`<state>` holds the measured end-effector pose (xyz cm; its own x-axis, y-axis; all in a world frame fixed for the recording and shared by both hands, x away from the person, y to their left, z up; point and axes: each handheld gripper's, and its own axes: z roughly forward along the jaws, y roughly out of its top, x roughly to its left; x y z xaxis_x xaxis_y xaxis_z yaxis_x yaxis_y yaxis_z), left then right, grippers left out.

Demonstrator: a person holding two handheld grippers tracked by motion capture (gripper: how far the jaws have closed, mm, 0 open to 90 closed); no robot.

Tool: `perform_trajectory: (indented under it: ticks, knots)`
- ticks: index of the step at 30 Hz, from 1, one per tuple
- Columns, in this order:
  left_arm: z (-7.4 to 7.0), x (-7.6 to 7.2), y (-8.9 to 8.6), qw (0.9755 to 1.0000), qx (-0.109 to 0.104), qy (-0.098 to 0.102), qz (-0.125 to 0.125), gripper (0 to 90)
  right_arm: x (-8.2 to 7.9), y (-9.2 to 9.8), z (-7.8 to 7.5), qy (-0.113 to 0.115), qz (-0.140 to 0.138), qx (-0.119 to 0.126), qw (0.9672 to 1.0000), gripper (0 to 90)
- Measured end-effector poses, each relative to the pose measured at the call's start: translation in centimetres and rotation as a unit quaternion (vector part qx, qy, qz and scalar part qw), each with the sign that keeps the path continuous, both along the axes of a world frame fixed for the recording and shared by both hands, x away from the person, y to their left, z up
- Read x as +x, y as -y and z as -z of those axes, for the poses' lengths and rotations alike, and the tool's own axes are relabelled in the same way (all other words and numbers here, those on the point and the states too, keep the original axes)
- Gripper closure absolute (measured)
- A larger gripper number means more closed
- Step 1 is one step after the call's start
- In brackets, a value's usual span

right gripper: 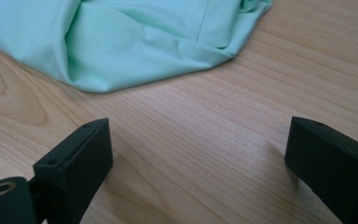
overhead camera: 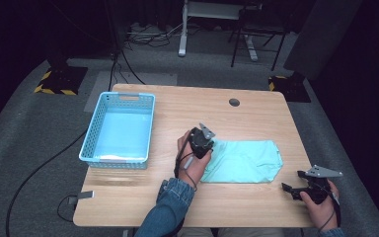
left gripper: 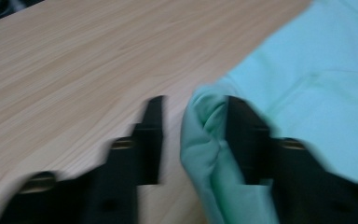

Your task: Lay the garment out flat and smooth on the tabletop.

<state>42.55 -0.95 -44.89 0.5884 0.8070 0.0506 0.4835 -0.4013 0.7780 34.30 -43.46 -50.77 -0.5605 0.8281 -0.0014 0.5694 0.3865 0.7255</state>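
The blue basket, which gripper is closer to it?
Left. The left gripper sits at the green cloth's left edge, just right of the blue basket. The right gripper is at the table's far right.

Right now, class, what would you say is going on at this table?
A person is working a mint-green cloth on a wooden table with two hand-held grippers. The left gripper sits at the cloth's left edge, jaws apart, with a fold of fabric lying loose between them. The right gripper waits open over bare wood, short of the cloth. A blue basket stands to the left.
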Motion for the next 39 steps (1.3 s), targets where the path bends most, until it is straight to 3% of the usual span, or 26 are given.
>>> perform_trajectory:
  ticks: [4, 24, 37, 39]
  knots:
    - [0.2, -0.4, -1.1, 0.9998, -0.001, 0.000, -0.019, 33.0, 0.0, 0.0, 0.0, 0.000, 0.000, 0.000, 1.0000, 7.3]
    - [-0.1, -2.0, -3.5, 0.9999, -0.014, 0.006, -0.005, 31.4, 0.0, 0.0, 0.0, 0.000, 0.000, -0.001, 1.0000, 7.3]
    - [1.5, -4.3, -5.1, 0.9999, -0.011, 0.002, 0.010, 29.3, 0.1, 0.0, 0.0, -0.001, 0.000, -0.001, 1.0000, 7.3]
    - [1.9, -4.7, -5.3, 0.9997, -0.018, 0.004, 0.017, 28.9, 0.1, 0.0, 0.0, -0.001, -0.001, -0.001, 1.0000, 7.3]
